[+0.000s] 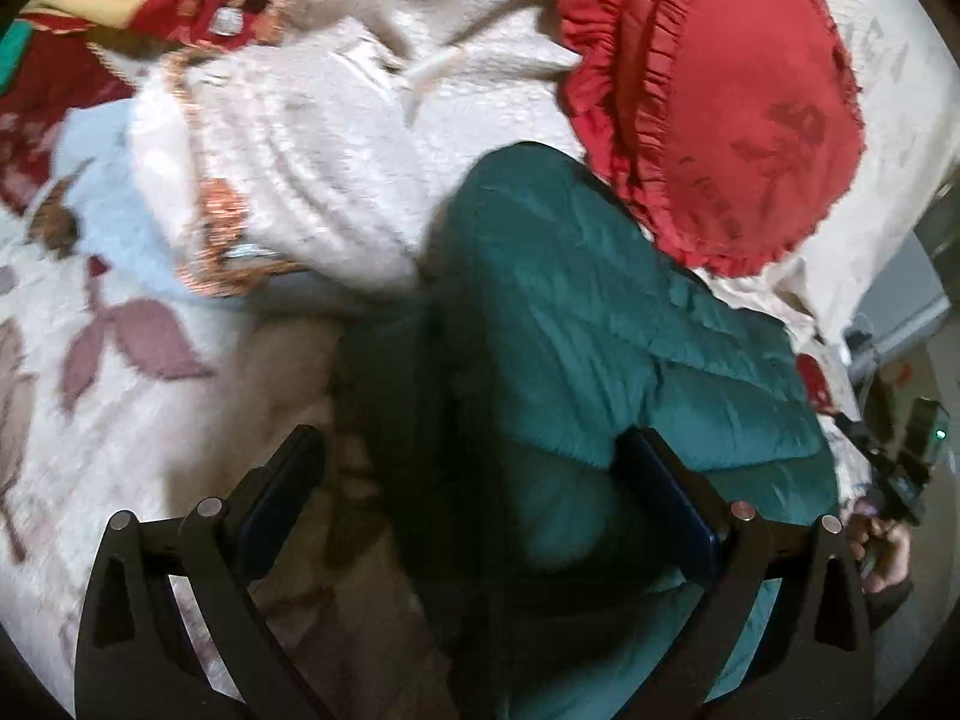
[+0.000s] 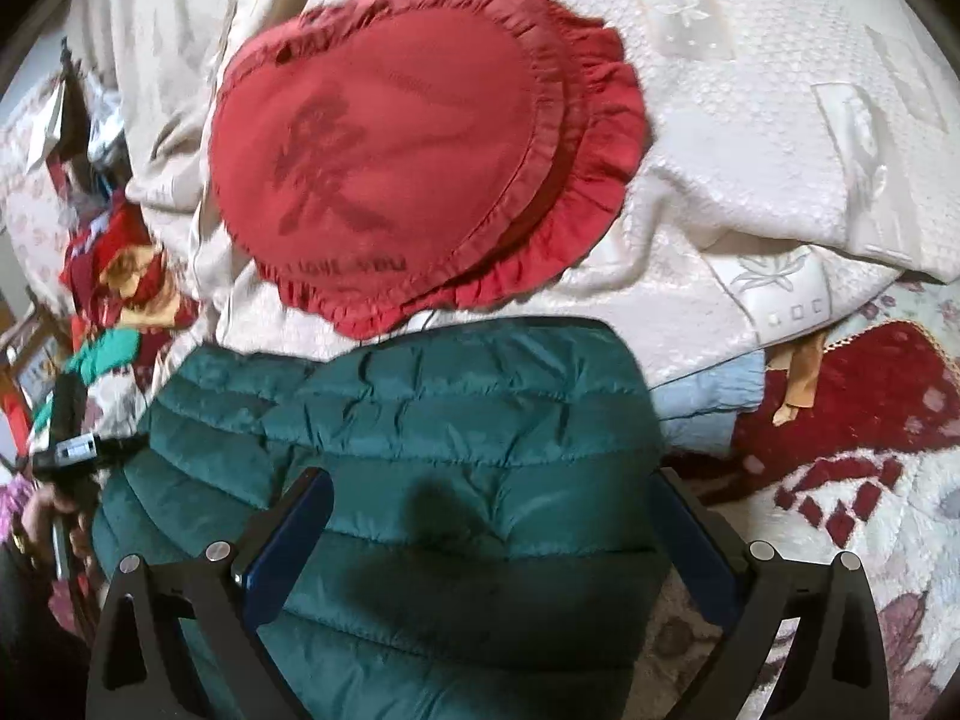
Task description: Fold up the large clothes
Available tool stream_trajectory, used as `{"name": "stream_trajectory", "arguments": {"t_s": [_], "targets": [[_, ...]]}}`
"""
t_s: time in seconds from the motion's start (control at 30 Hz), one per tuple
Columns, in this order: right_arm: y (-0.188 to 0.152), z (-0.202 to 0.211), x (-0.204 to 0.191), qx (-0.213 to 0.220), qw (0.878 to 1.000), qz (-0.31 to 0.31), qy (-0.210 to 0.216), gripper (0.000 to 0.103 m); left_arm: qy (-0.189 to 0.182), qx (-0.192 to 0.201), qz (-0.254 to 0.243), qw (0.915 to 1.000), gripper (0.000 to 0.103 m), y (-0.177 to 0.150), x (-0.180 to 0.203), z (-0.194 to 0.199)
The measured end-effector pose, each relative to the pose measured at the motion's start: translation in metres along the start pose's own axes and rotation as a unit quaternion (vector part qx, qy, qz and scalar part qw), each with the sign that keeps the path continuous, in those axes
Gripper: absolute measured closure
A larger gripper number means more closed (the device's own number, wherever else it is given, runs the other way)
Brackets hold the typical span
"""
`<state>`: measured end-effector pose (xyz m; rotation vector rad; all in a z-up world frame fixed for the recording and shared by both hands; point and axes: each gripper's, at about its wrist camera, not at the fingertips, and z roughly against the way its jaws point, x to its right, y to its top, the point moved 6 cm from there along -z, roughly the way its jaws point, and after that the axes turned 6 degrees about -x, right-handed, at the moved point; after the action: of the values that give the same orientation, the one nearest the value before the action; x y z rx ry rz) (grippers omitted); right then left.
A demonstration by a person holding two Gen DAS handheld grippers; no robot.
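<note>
A teal quilted puffer jacket [image 2: 456, 420] lies folded on the bed, below a red heart-shaped pillow. It also shows in the left wrist view [image 1: 588, 312], running from centre to lower right. My right gripper [image 2: 495, 492] is open, its jaws wide above the jacket's middle, holding nothing. My left gripper [image 1: 474, 450] is open at the jacket's left edge, one finger over the jacket and one over the bedspread. The other hand-held gripper [image 1: 900, 468] shows at the far right of the left view, and at the far left of the right view [image 2: 72, 450].
The red frilled heart pillow [image 2: 408, 180] rests on a cream quilt [image 2: 750, 138] behind the jacket. A floral bedspread [image 1: 120, 372] covers the bed. A pale blue cloth [image 2: 708, 396] and a dark red patterned blanket [image 2: 852, 414] lie right of the jacket. Colourful clutter [image 2: 114, 276] sits at the left.
</note>
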<state>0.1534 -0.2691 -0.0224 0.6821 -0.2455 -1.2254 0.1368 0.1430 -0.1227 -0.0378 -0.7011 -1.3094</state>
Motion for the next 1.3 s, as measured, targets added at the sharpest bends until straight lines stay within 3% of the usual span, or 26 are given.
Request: {"name": "stream_trajectory", "arguments": {"t_s": [0.07,0.17,0.23,0.3,0.37,0.53,0.67,0.8,0.9,0.97,1.07,1.27,1.3], "targets": [[0.0,-0.001,-0.003,-0.002,1.0,0.002,0.005,0.0,-0.031,-0.018,0.001,0.9994,0.002,0.0,0.002,-0.011],[0.002,0.006,-0.01,0.01,1.0,0.005,0.021,0.0,-0.045,-0.011,-0.011,0.9989,0.002,0.001,0.005,-0.014],[0.003,0.011,-0.017,0.021,0.999,0.015,0.036,0.0,-0.045,-0.001,-0.021,0.9988,0.016,0.001,0.009,-0.013],[0.002,0.01,-0.02,0.017,0.999,0.024,0.033,0.0,-0.039,0.018,-0.04,0.9983,0.049,0.002,0.016,-0.006],[0.001,0.007,-0.017,0.009,0.999,0.027,0.023,0.0,-0.019,0.034,-0.056,0.9977,0.057,0.001,0.023,-0.002],[0.002,0.009,0.005,0.016,0.999,-0.019,0.02,0.0,0.018,0.046,-0.083,0.9953,0.056,0.0,0.028,-0.005],[-0.004,-0.013,0.005,-0.031,0.999,-0.013,0.043,0.0,0.032,0.048,-0.079,0.9952,0.049,0.001,0.027,-0.009],[-0.027,-0.045,0.04,-0.098,0.994,-0.001,-0.049,0.0,0.033,0.051,-0.071,0.9956,0.047,0.0,0.023,-0.01],[-0.043,-0.05,0.072,-0.114,0.987,-0.105,0.042,0.0,0.03,0.052,-0.065,0.9961,0.043,0.0,0.02,-0.011],[-0.055,-0.058,0.079,-0.111,0.979,-0.14,0.095,0.0,0.026,0.05,-0.054,0.9969,0.039,-0.001,0.016,-0.011],[-0.054,-0.059,0.077,-0.085,0.982,-0.121,0.115,0.0,0.022,0.049,-0.043,0.9976,0.036,-0.001,0.013,-0.013],[-0.043,-0.067,0.08,-0.07,0.975,-0.115,0.177,0.0,0.032,0.048,-0.037,0.9977,0.028,0.0,0.013,-0.013],[-0.041,-0.068,0.08,-0.068,0.975,-0.111,0.181,0.005,0.035,0.048,-0.037,0.9976,0.025,0.0,0.013,-0.013]]}}
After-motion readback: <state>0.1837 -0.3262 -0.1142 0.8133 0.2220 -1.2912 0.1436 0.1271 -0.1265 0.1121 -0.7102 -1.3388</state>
